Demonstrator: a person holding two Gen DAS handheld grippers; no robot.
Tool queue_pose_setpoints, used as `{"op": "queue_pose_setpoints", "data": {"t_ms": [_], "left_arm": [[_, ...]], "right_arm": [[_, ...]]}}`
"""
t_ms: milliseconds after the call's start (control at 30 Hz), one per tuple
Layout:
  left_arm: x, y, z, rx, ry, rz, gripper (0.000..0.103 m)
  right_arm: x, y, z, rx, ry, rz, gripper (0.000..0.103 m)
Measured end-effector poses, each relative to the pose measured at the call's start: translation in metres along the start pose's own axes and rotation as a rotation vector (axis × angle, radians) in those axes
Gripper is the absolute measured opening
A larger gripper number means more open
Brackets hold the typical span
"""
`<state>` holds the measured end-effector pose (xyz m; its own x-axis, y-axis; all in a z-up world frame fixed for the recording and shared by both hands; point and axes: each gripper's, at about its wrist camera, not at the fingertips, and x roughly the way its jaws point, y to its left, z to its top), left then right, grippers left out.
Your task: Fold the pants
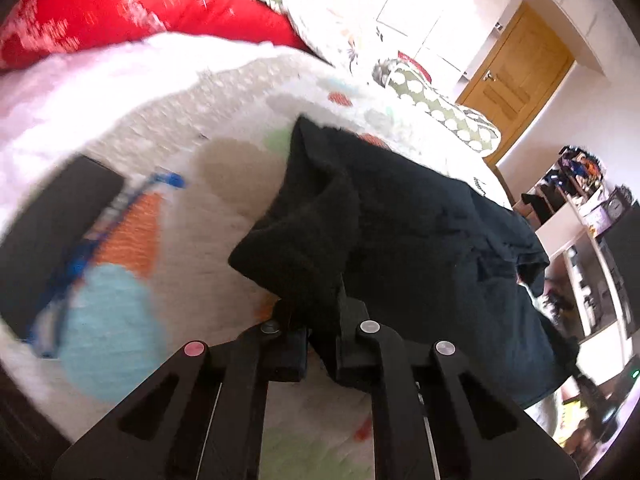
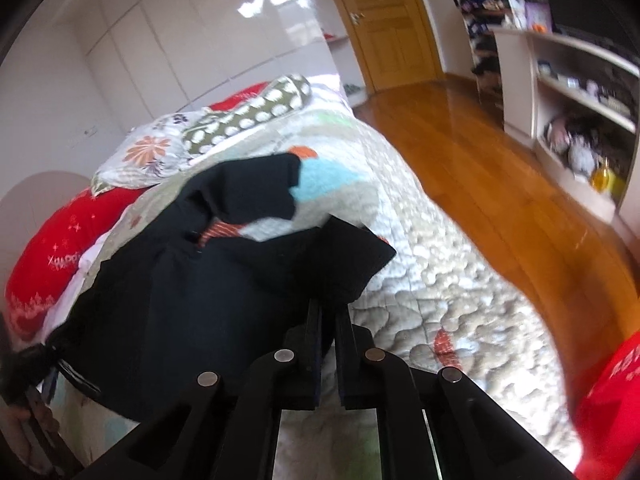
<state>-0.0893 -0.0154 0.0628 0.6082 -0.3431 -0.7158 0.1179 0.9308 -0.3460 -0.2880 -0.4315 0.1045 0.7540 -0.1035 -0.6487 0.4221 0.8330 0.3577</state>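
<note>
Dark navy pants [image 1: 420, 240] lie bunched on a quilted bedspread [image 1: 208, 148]. My left gripper [image 1: 316, 320] is shut on a fold of the pants fabric and holds it lifted above the bed. In the right wrist view the same pants [image 2: 192, 292] spread to the left, with one leg end [image 2: 260, 188] lying further back. My right gripper [image 2: 328, 316] is shut on another edge of the pants, raised off the quilt [image 2: 440, 288]. The fingertips of both grippers are hidden inside the cloth.
A red pillow [image 1: 120, 8] and patterned pillows [image 1: 436, 104] lie at the head of the bed. A black flat object [image 1: 52, 224] with a blue strap lies on the left. Wooden floor [image 2: 500, 184], shelves [image 2: 580, 92] and a door [image 2: 384, 20] are to the right of the bed.
</note>
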Motion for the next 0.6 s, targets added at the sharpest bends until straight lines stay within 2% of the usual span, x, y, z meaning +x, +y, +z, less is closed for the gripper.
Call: {"op": "queue_pose_setpoints", "data": {"t_ms": [100, 233, 300, 367, 400, 433, 500, 600], "left_arm": [[-0.012, 0.019, -0.012, 0.008, 0.019, 0.028, 0.008], [0.005, 0.031, -0.033, 0.007, 0.09, 0.066, 0.008], [0.003, 0.028, -0.038, 0.02, 0.072, 0.082, 0.012], [-0.003, 0.026, -0.038, 0.034, 0.053, 0.106, 0.017], [-0.006, 0.025, -0.036, 0.041, 0.05, 0.109, 0.02], [-0.009, 0.025, -0.036, 0.046, 0.05, 0.112, 0.021], [-0.018, 0.024, -0.034, 0.063, 0.038, 0.118, 0.027], [-0.034, 0.022, -0.032, 0.081, 0.004, 0.137, 0.029]], "right_arm": [[-0.008, 0.0, -0.008, -0.019, 0.028, 0.022, 0.005], [0.015, -0.006, -0.031, -0.026, 0.166, -0.016, 0.005], [0.01, -0.013, -0.032, 0.014, 0.148, 0.009, 0.007], [-0.002, -0.017, -0.026, 0.027, 0.126, -0.027, 0.021], [-0.007, -0.018, -0.021, 0.012, 0.106, -0.089, 0.033], [-0.016, -0.018, -0.016, -0.015, 0.072, -0.161, 0.036], [-0.03, -0.02, -0.006, -0.041, 0.02, -0.203, 0.036], [-0.036, -0.007, 0.008, -0.089, -0.029, -0.145, 0.036]]}}
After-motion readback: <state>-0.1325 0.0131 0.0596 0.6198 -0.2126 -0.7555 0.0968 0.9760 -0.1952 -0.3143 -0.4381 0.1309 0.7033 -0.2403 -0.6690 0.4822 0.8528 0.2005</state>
